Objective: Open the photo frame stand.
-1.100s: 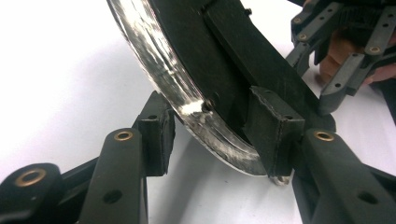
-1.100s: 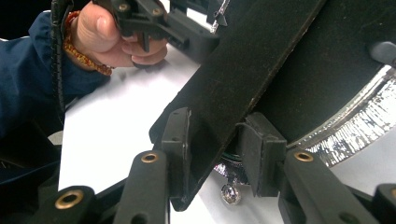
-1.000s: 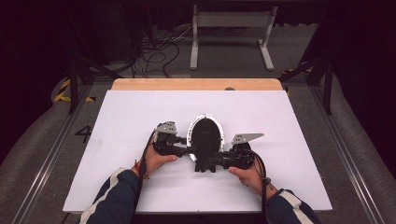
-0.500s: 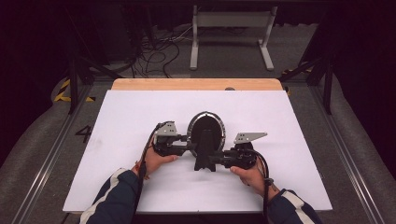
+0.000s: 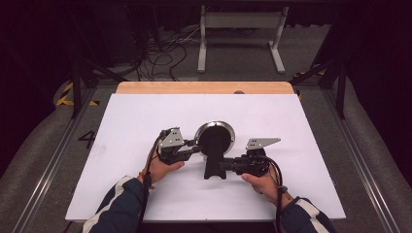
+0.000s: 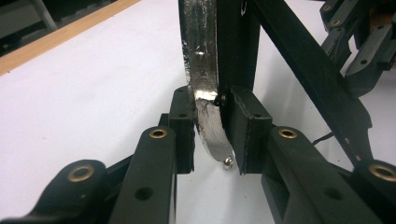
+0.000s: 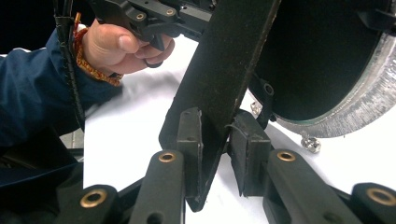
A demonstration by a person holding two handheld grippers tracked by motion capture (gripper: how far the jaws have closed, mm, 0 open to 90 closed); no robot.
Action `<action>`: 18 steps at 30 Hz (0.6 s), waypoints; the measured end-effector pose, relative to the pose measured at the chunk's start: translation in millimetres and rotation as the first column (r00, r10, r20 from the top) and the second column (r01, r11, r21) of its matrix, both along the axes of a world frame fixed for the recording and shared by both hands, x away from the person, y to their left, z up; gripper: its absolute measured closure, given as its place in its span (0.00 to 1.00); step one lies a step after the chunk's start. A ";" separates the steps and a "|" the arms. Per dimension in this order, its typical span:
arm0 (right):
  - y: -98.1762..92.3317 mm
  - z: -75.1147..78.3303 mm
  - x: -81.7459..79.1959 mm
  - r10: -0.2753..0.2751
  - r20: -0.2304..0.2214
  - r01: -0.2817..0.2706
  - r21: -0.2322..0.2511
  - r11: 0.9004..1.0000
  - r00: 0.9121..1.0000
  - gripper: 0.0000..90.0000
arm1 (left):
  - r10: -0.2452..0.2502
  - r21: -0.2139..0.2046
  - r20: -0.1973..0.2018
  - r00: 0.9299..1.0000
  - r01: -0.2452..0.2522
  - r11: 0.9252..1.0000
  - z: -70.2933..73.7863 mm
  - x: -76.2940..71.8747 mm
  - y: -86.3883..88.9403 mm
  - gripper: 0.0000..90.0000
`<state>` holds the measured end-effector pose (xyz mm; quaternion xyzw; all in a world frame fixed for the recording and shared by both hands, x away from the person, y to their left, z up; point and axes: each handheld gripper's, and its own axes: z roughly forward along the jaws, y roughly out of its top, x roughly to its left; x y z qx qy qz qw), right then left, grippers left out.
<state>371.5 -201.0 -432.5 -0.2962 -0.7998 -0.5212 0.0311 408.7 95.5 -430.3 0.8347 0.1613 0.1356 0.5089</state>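
- While both hands rest low on the white table [image 5: 145, 116], a round mirror [image 5: 214, 137] with a silver rim stands between the two grippers, its dark back toward the person and a flat black stand leg [image 5: 213, 167] running from it down toward the near edge.
- Left gripper [image 5: 194, 144]: it reaches in from the mirror's left side; in the left gripper view its jaws sit on either side of the silver rim [image 6: 205, 93] — one pad against the shiny face, the other against the black back [image 6: 236, 46]; they have just been closing and now pinch the rim with only that thin edge between them; a small silver ball foot [image 6: 228, 161] on the rim hangs just below the pads.
- Right gripper [image 5: 224, 166]: it comes in from the right, lower down, at the stand leg; in the right gripper view the flat black leg [image 7: 224, 84] passes slantwise between the jaws; they too have just been closing; the left pad lies against the leg, while a narrow gap seems to remain at the right pad, so a firm hold cannot be told for sure.
- Mirror relative to the grippers: the round part rises above and beyond the right gripper, its glittery rim [image 7: 355, 116] curving off to the right in that view; the left hand [image 7: 126, 46] with its gripper shows just behind the leg.
- Containers: I cannot make out any on the table; the mirror sits near the middle, well apart from the wooden strip [image 5: 204, 88] along the far edge.
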 end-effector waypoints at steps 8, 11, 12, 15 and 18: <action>-0.4 0.5 -0.8 -0.011 0.007 0.011 -0.022 1.000 1.000 0.84 | 0.020 0.012 0.084 0.996 -0.021 1.000 1.3 -6.3 -1.2 0.83; -4.2 0.9 1.1 -0.057 0.015 0.058 -0.037 0.998 0.998 0.85 | 0.031 -0.006 0.093 0.995 -0.031 1.000 -0.1 -7.0 -1.7 0.86; -6.0 1.1 2.2 -0.069 0.015 0.069 -0.030 0.997 0.998 0.86 | 0.029 -0.016 0.084 0.996 -0.028 0.999 -0.9 -6.1 -1.2 0.86; -7.7 1.0 3.5 -0.070 0.012 0.071 -0.024 0.997 0.997 0.86 | 0.024 -0.027 0.070 0.997 -0.023 0.999 -2.2 -4.3 0.7 0.86; -4.5 -0.5 3.0 -0.057 0.010 0.057 -0.037 0.998 0.998 0.89 | -0.011 -0.035 0.014 1.000 0.012 0.999 -6.3 -0.3 2.0 0.84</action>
